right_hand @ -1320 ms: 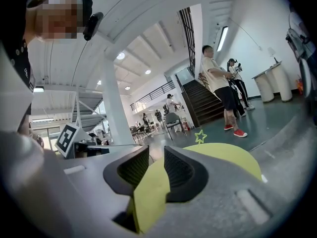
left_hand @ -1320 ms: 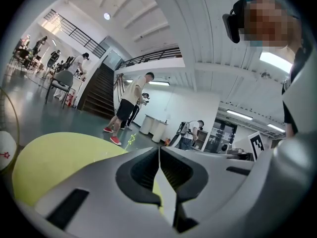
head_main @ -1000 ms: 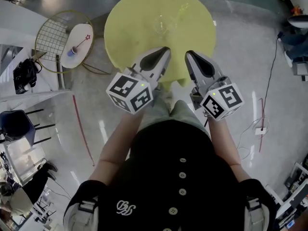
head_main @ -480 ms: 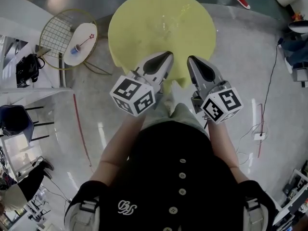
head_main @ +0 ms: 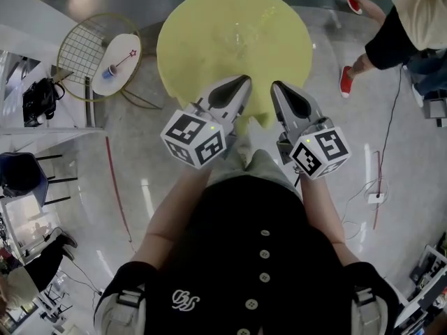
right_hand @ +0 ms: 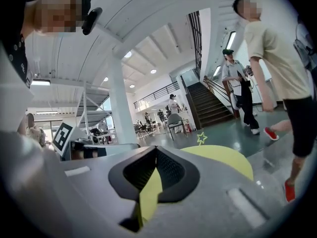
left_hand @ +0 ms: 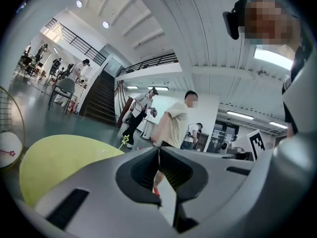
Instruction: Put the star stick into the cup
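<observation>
A round yellow table point(head_main: 202, 54) stands just ahead of me. Near its middle is a clear glass cup point(head_main: 239, 37), faint against the top. A thin yellow-green star stick point(head_main: 264, 14) slants up from the cup towards the far right. In the left gripper view, the star stick point(left_hand: 125, 141) shows its star raised above the table point(left_hand: 59, 157). The star stick point(right_hand: 201, 138) also shows in the right gripper view. My left gripper point(head_main: 244, 79) and right gripper point(head_main: 276, 86) hover side by side over the table's near edge. Both are shut and empty.
A small white side table point(head_main: 115, 58) at the left holds a blue cup point(head_main: 105, 73) and a red-tipped star stick point(head_main: 124, 56), beside a wire frame point(head_main: 80, 47). A person in red shoes point(head_main: 346, 81) walks past at the upper right. A cable point(head_main: 391, 117) runs along the floor.
A person has walked into the upper right of the head view. Both grippers have stayed nearly in place over the table's near edge.
</observation>
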Demonstrator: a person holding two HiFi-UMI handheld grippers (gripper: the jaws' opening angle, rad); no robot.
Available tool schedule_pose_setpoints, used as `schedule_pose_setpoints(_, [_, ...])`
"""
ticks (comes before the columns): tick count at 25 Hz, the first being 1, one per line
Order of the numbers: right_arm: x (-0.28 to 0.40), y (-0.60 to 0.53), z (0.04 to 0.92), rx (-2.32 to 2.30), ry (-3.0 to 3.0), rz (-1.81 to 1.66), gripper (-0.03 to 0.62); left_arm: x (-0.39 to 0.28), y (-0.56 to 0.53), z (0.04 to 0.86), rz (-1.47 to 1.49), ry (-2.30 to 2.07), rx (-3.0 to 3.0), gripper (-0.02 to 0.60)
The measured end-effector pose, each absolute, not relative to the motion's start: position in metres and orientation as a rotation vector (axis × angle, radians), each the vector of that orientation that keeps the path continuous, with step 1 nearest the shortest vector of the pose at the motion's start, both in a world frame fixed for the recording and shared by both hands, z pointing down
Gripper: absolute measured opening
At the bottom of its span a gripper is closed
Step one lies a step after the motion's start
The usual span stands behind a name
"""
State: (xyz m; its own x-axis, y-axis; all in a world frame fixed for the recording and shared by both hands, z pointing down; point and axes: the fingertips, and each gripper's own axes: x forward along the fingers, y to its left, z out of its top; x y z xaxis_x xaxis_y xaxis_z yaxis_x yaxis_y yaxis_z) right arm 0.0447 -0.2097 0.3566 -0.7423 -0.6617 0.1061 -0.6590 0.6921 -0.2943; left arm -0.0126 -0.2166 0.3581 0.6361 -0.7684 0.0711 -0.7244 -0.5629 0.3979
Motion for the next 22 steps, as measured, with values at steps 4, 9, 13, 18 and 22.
schedule_pose_setpoints(4, [0.0421, -0.2113, 0.3589, -1.121, 2.892, -0.498, 0.003, -0.0145, -0.2180, 0.3605, -0.153, -1.192, 2.456, 0.017])
schedule_pose_setpoints(9, [0.0398, -0.2147, 0.3580, -1.108, 2.901, -0.481, 0.003, -0.0153, -0.2200, 0.3624, -0.148, -1.185, 2.449, 0.017])
schedule_pose_setpoints(13, [0.0397, -0.2160, 0.3580, -1.111, 2.907, -0.474, 0.003, -0.0145, -0.2210, 0.3639, -0.140, -1.181, 2.448, 0.017])
schedule_pose_setpoints(18, [0.0390, -0.2185, 0.3600, -1.111, 2.920, -0.464, 0.003, -0.0146, -0.2235, 0.3655, -0.134, -1.178, 2.449, 0.017])
schedule_pose_setpoints(22, [0.0378, -0.2195, 0.3599, -1.111, 2.929, -0.464, 0.003, -0.0143, -0.2244, 0.3649, -0.132, -1.176, 2.450, 0.017])
